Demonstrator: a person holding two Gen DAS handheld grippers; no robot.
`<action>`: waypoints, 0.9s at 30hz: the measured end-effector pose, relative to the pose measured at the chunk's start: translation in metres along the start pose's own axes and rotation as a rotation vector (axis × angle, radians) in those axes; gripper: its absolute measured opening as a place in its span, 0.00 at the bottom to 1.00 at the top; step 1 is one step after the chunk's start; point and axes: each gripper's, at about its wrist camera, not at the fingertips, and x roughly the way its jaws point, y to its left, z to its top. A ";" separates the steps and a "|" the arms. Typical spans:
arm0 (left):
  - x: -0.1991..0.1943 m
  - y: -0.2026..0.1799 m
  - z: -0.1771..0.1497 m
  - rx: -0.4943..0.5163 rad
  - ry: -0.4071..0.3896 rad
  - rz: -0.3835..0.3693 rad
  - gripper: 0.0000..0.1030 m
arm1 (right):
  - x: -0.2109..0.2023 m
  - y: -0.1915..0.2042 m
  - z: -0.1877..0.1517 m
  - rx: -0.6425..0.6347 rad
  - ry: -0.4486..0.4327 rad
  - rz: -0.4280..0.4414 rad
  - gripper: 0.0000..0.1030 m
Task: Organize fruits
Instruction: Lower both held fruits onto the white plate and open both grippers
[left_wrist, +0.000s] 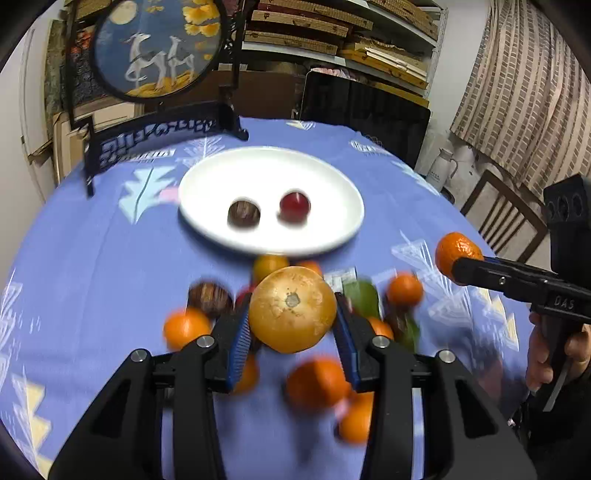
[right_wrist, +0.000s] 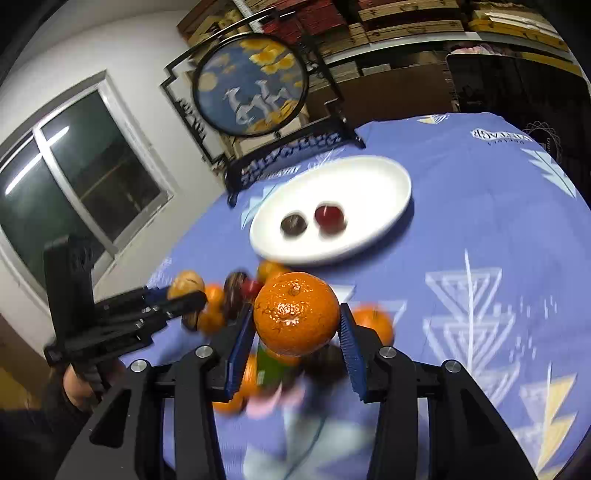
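Observation:
My left gripper (left_wrist: 292, 314) is shut on a yellow-brown round fruit (left_wrist: 291, 308) and holds it above a pile of loose fruits (left_wrist: 317, 384) on the blue tablecloth. My right gripper (right_wrist: 295, 325) is shut on a bright orange mandarin (right_wrist: 296, 314), also above the pile; it shows at the right of the left wrist view (left_wrist: 458, 256). A white oval plate (left_wrist: 325, 177) lies beyond, holding a dark brown fruit (left_wrist: 243, 213) and a red fruit (left_wrist: 294, 206). The plate also shows in the right wrist view (right_wrist: 369, 177).
A round painted screen on a black stand (left_wrist: 155, 48) stands at the table's far left edge. Shelves with boxes (left_wrist: 332, 33) and a dark chair back (left_wrist: 365, 107) are behind the table. A wooden chair (left_wrist: 502, 214) and a white jug (left_wrist: 443, 170) are at the right.

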 end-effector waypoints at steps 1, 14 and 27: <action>0.011 0.001 0.013 -0.008 0.006 -0.001 0.39 | 0.005 -0.002 0.010 0.004 -0.002 0.001 0.44; 0.123 0.009 0.077 -0.023 0.147 0.032 0.57 | 0.120 -0.046 0.090 0.064 0.063 -0.085 0.53; 0.021 0.019 0.014 0.053 0.023 0.097 0.74 | 0.052 -0.037 0.047 0.062 -0.025 -0.129 0.64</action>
